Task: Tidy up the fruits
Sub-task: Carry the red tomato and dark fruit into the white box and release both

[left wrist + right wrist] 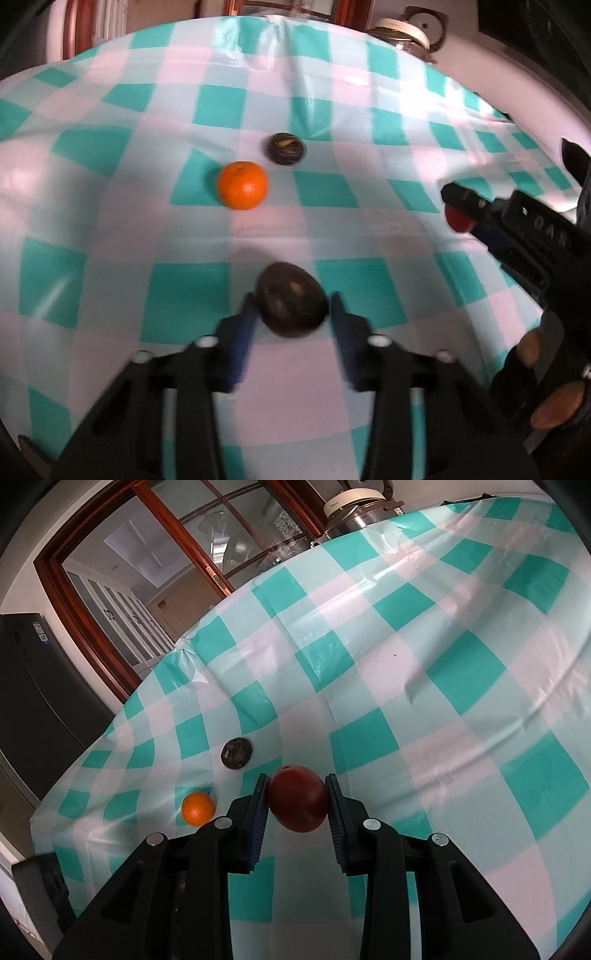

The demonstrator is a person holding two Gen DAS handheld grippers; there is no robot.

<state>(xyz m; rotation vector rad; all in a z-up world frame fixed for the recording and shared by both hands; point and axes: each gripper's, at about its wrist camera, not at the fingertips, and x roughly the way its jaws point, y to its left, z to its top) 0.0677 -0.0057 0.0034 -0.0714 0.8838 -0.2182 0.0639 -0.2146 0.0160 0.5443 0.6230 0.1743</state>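
A dark brown oval fruit point(291, 304) rests on the teal, pink and white checked tablecloth point(110, 221), and my left gripper point(292, 295) is shut on it, a blue pad on each side. My right gripper point(296, 779) is shut on a dark red fruit point(297, 801), held just above the cloth point(443, 664). In the left wrist view that gripper point(458, 214) enters from the right edge with the red fruit point(457, 224). An orange point(242, 184) point(197, 808) and a dark round fruit point(287, 148) point(236, 753) lie close together on the cloth, apart from both grippers.
A metal cooker with a cream lid point(354, 506) point(400, 29) stands past the table's far edge. A wood-framed glass door point(184, 554) and a dark cabinet point(37, 686) are beyond the table. A person's fingers point(557, 406) hold the right gripper's handle.
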